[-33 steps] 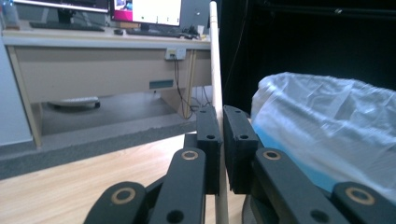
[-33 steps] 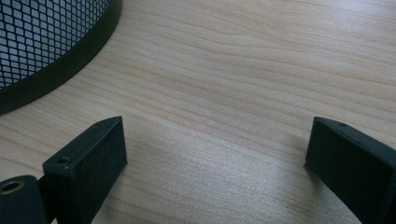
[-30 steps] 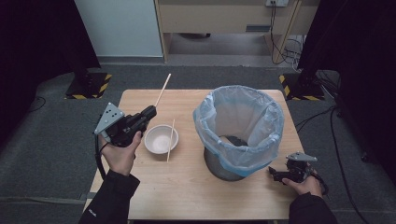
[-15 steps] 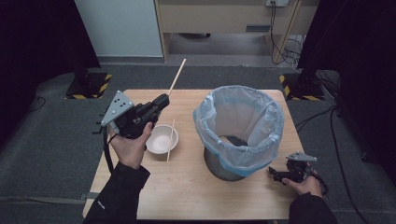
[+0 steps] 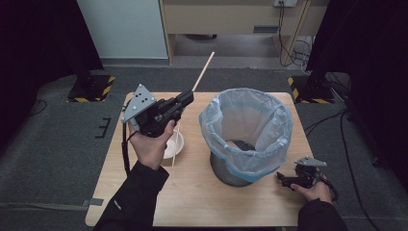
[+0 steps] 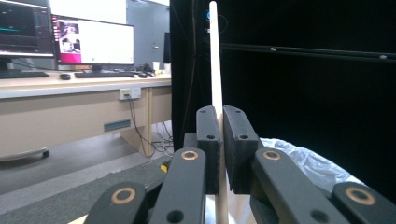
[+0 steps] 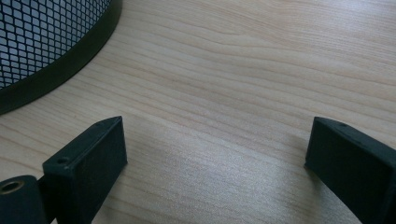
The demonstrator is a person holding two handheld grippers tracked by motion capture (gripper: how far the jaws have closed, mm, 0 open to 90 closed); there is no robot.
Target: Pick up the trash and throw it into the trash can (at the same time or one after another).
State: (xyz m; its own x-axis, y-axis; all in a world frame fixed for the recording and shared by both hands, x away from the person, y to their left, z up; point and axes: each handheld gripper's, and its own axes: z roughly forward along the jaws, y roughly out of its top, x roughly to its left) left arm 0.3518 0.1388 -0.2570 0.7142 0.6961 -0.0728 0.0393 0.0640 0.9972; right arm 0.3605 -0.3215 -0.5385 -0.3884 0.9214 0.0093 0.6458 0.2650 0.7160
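Between the closed jaws of the left gripper (image 5: 185, 99), a wooden stick (image 5: 204, 71) projects upward; right gripper (image 5: 284, 180) spread wide.

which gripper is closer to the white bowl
Left. The left gripper hovers just above and behind the white bowl; the right gripper rests across the table, beyond the bin.
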